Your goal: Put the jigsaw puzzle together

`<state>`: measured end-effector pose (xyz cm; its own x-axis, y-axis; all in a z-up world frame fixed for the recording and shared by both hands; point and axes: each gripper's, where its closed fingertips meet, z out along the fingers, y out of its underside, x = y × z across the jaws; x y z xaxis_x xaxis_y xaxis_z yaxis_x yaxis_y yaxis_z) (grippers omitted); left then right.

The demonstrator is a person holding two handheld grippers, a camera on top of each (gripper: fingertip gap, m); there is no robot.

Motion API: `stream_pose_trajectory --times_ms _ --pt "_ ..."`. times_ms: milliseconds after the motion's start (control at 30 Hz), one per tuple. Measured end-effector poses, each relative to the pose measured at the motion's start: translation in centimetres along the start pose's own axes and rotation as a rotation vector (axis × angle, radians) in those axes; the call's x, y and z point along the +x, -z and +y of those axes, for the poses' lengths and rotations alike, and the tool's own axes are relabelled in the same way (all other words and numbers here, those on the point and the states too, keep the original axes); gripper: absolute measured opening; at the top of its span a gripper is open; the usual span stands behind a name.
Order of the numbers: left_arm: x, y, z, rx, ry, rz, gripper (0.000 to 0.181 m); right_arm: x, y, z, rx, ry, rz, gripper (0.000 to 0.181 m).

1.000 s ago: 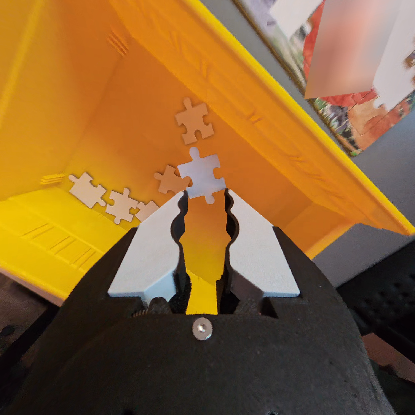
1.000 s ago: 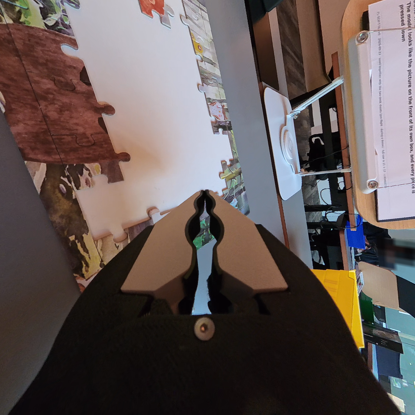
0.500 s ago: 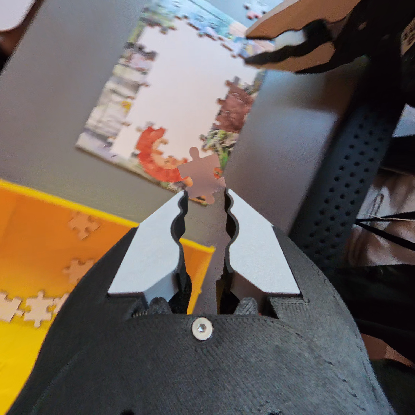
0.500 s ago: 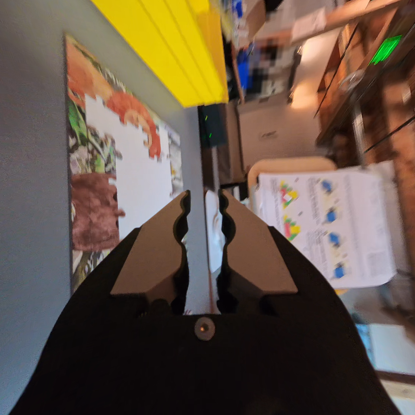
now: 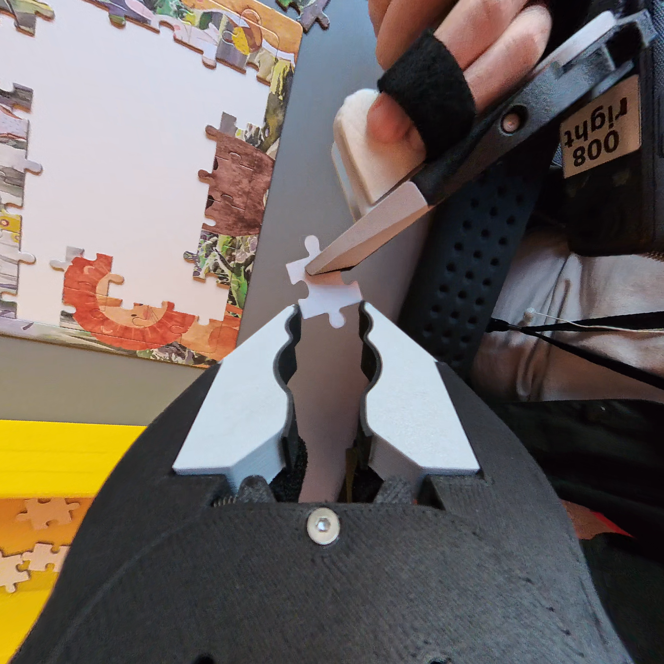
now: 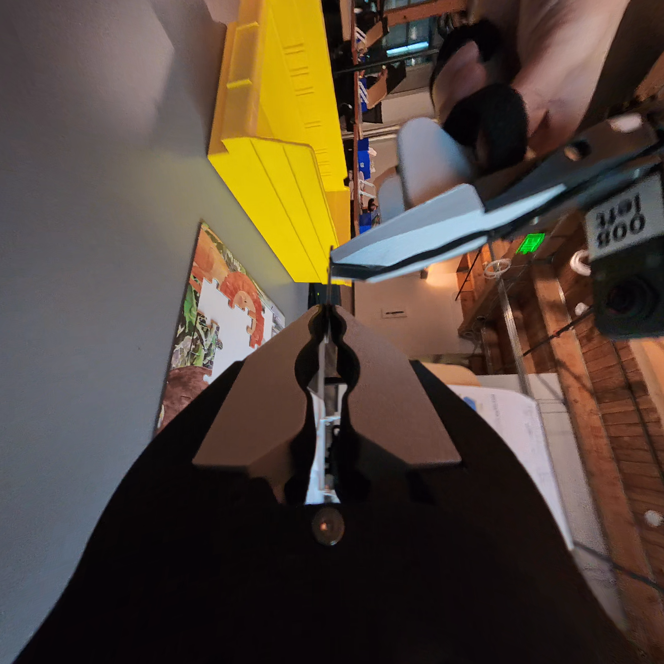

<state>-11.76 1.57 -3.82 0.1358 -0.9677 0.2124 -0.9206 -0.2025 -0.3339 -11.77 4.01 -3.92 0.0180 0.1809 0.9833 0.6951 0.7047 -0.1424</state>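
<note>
Here the left gripper (image 5: pixel 328 305) is holding a single puzzle piece (image 5: pixel 325 296) across its width. Its jaws are standing at a narrow gap with the piece spanning tip to tip, and the piece's plain white back is facing this gripper's camera. The right gripper (image 6: pixel 327 308) is coming in from the side and pinching the far edge of the same piece, its jaws nearly together on the thin card. Both claws are gripping at once, which looks like a handover in mid-air above the grey table (image 5: pixel 90 377), near its edge by the person's lap.

Further out, the jigsaw puzzle (image 5: pixel 136 323) is lying flat on the table on its white backing board (image 5: pixel 125 143). The border is mostly filling in: an orange lion along the edge nearest the yellow bin (image 5: pixel 54 449), a brown patch on the side edge and a pale strip along the far edge. The large middle of the board is showing bare white, so I would judge that well under half is done.

A strip of bare table is separating the puzzle from the bin. Several loose pieces (image 5: pixel 46 510) are lying face down in the bin, waiting to be picked, turned and seated. The held piece is not placed yet.
</note>
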Motion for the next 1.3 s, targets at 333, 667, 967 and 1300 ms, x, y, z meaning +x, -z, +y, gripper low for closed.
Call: stream_pose_trajectory --times_ms 333,667,967,1300 --pt "-6.7 10.6 -8.3 0.813 0.215 0.151 0.060 5.8 1.2 4.5 0.557 -1.911 -0.440 0.001" --pt "-7.8 6.3 -8.0 1.288 0.379 0.752 0.028 5.3 1.8 8.5 0.678 -2.193 -0.525 0.001" --pt "-6.9 2.1 -9.3 1.130 0.352 0.668 0.012 3.2 0.7 8.3 0.571 -2.184 -0.576 0.000" --pt "-8.1 0.0 -8.6 1.046 0.387 0.652 0.000 1.8 0.0 9.1 0.484 -2.163 -0.556 0.001"
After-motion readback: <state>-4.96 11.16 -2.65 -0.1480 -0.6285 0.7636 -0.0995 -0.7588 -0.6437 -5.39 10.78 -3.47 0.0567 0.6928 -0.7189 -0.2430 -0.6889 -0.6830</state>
